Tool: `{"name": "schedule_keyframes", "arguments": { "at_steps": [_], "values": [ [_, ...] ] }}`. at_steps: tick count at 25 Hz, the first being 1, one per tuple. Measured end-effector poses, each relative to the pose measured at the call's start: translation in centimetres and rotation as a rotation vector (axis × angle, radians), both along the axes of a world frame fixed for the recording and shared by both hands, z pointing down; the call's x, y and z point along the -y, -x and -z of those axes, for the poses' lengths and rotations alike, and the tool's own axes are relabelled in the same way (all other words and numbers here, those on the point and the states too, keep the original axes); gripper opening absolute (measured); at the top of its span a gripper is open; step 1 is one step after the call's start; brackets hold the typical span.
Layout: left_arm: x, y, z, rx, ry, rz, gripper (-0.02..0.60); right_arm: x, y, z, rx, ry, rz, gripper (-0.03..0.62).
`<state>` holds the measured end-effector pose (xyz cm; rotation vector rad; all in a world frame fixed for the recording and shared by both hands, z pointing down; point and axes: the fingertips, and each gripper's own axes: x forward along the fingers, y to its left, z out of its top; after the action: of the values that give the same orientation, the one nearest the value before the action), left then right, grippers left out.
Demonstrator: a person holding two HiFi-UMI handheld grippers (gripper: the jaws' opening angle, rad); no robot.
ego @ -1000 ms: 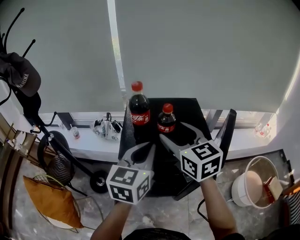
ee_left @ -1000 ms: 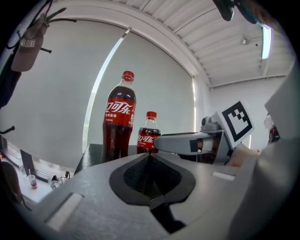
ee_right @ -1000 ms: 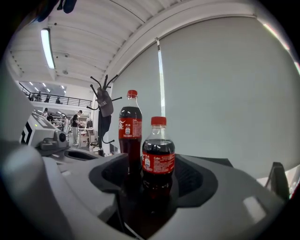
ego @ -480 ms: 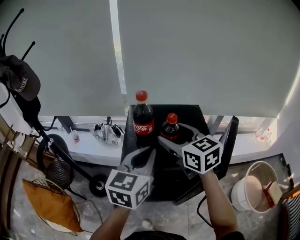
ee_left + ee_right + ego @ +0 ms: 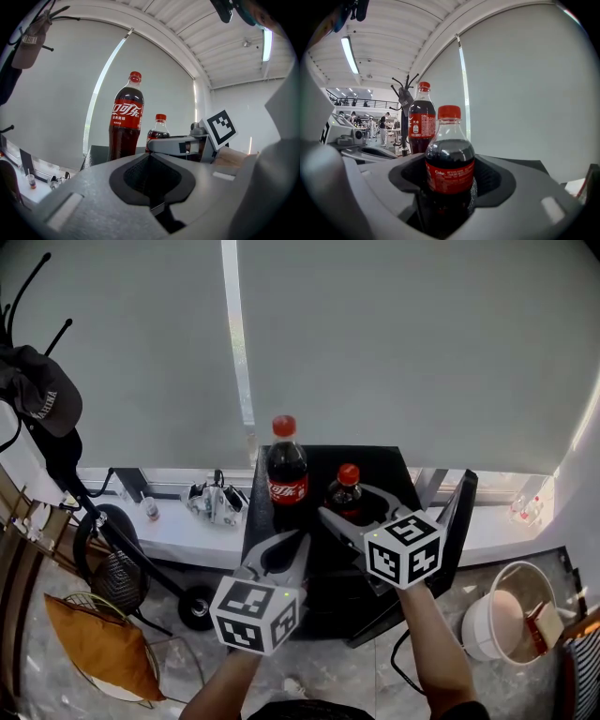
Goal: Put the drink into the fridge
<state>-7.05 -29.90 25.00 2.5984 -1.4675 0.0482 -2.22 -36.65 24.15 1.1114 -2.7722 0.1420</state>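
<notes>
My right gripper (image 5: pixel 348 504) stands wide around the small cola bottle (image 5: pixel 450 161). Its jaws have just been closing a little, with the bottle in the hollow between them, yet dark pad shows on both sides of the label and I see no squeeze. The bottle stands upright on the black cabinet top (image 5: pixel 384 463). The tall cola bottle (image 5: pixel 286 474) stands just beside it, to its left and a little further back. My left gripper (image 5: pixel 295 542) hovers nearer me, below the tall bottle, with its jaws pressed together on nothing. A white bucket (image 5: pixel 506 610) sits on the floor at the right.
</notes>
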Motion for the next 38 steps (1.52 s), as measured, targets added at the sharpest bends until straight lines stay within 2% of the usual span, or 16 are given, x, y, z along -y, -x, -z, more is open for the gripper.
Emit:
{"name": "schedule_keyframes", "arguments": {
  "at_steps": [7,17,27,38],
  "values": [
    [-1.1,-0.4,-0.3,0.002,0.003,0.014,0.003,-1.7,-0.8,0.6,0.024,-0.004,-0.002,0.307],
    [-3.6,-0.9,-1.7,0.006,0.016,0.06,0.003,-6.0,-0.8,1.4,0.035,-0.029,0.063,0.305],
    [-7.7,-1.6,-3.6,0.018,0.035,0.103,0.003,-10.7,-1.3,0.4,0.045,-0.03,0.106,0.306],
    [-12.1,-3.2,-6.5,0.041,0.05,0.126,0.003,-16.0,-2.8,-2.9,0.035,-0.006,0.095,0.307]
  ]
}}
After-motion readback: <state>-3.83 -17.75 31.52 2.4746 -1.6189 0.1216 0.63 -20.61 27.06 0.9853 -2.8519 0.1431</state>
